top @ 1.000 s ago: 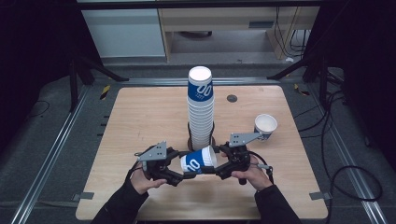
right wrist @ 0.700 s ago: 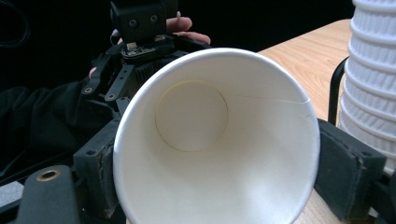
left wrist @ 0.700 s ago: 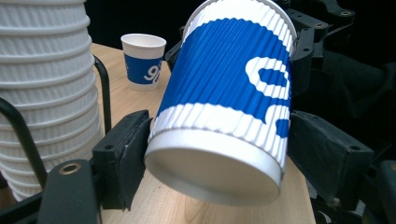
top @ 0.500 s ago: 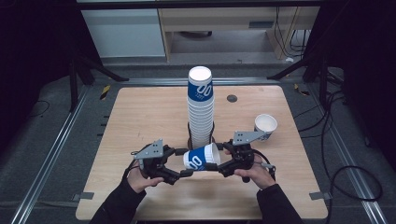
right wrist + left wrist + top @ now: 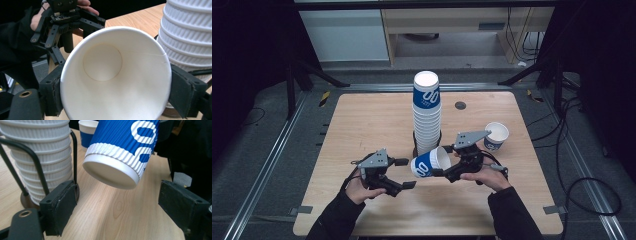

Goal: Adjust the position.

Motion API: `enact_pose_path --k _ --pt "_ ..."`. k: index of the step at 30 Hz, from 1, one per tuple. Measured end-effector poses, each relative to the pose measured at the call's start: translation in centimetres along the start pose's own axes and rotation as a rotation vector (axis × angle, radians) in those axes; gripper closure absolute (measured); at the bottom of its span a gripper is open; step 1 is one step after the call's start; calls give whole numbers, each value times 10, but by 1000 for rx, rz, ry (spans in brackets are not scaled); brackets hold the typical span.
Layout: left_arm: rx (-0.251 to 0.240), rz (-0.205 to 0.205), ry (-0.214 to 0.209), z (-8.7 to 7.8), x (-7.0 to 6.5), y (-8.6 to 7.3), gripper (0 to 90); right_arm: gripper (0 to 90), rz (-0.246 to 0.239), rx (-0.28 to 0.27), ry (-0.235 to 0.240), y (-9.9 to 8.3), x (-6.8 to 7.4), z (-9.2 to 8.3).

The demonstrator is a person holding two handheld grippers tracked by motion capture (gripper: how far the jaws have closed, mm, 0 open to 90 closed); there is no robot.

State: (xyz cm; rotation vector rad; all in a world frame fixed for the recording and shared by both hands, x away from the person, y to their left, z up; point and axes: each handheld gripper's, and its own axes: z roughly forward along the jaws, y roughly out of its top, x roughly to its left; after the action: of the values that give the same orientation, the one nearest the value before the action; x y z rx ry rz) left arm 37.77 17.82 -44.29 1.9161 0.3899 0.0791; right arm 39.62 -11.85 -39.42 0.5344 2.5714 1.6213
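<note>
In the left gripper view the held cup [image 5: 120,152] runs off at twelve o'clock; the stack [image 5: 37,157] likewise.

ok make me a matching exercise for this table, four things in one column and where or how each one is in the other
Things:
1. left gripper
2. right gripper
3. tall stack of paper cups
4. single upright cup

States:
A. stands in a black wire holder
B. jaws clamp the rim of a tilted blue cup
C. alone near the table's right edge
D. jaws wide apart, nothing between them

Pairs: 1-D, 2-B, 3-A, 4-C
</note>
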Motion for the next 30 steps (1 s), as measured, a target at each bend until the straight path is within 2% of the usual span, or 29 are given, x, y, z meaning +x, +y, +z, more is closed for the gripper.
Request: enact_pose_path --k 5,7,15,22,27,30 --pt "30 3 22 2 0 -1 137 158 -21 62 3 5 1 17" --pt "41 6 28 2 1 -1 132 159 -31 80 19 7 3 24" --pt "65 18 22 5 -1 -2 134 157 -47 130 63 15 9 43" --pt "84 27 7 6 -2 -2 212 156 -53 132 90 17 12 49" --pt "86 25 -2 6 -1 -2 226 144 -49 136 94 17 11 49" --pt "82 23 -10 6 -1 -2 232 130 -43 115 92 16 11 48"
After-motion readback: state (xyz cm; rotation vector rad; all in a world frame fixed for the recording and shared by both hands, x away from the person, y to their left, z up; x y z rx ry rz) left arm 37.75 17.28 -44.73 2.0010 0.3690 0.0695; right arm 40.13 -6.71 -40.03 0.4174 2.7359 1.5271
